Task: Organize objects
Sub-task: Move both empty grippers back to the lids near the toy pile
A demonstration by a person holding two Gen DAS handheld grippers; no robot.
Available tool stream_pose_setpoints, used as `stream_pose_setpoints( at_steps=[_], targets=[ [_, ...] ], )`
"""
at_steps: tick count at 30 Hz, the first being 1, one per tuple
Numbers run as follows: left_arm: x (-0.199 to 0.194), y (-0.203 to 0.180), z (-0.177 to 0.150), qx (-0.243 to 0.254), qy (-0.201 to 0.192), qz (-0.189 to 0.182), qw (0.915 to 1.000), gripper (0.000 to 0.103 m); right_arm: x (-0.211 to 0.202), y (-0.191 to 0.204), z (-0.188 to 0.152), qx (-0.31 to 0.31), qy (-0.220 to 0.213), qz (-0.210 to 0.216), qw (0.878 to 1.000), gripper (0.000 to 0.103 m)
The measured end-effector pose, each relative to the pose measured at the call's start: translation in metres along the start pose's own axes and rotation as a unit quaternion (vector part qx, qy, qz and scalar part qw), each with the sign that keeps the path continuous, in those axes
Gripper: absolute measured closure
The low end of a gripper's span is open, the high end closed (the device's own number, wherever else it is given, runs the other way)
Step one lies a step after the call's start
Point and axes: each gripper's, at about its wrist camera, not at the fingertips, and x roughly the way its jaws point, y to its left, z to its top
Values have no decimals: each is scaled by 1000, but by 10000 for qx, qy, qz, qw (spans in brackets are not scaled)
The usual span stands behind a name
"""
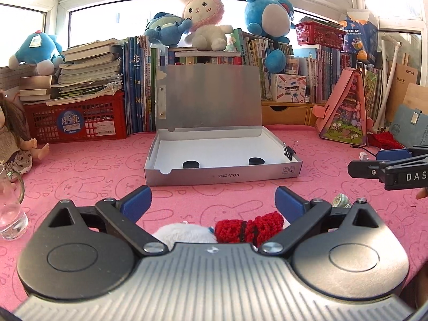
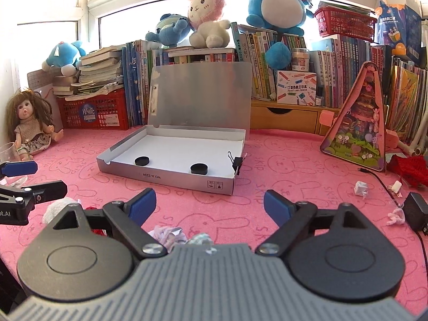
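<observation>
A silver box lies open on the pink cloth, its lid standing up behind. Inside are two black discs and a black binder clip on the right wall. My left gripper is open, nothing between its blue pads; a red knitted piece and a white fluffy toy lie under it. My right gripper is open too, above crumpled paper scraps. Each gripper shows at the edge of the other's view.
Books, red crates and plush toys line the back. A doll and a glass sit at the left. A pink triangular case, a black adapter with cable and paper bits lie at the right.
</observation>
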Motion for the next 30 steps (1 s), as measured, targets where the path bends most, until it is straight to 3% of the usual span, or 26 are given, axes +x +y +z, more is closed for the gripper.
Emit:
stream_pose_setpoints(
  at_steps=[5, 13, 17, 23, 30],
  targets=[
    [-19, 2, -29, -35, -31, 90, 9999, 2, -9, -7, -24, 260, 33, -88, 9996, 10],
    [-27, 19, -62, -288, 246, 405, 9985, 2, -15, -12, -52, 329, 136, -348, 9988, 10],
    [-27, 25, -73, -392, 405, 559, 9968, 4, -16, -10, -64, 356, 141, -422, 9984, 10],
    [-22, 21, -83, -152, 411, 722, 9964, 4, -15, -4, -76, 220, 241, -434, 9985, 10],
    [-15, 23, -88, -247, 434, 599, 9970, 4, -16, -5, -87, 375, 319, -422, 9979, 10]
  ],
)
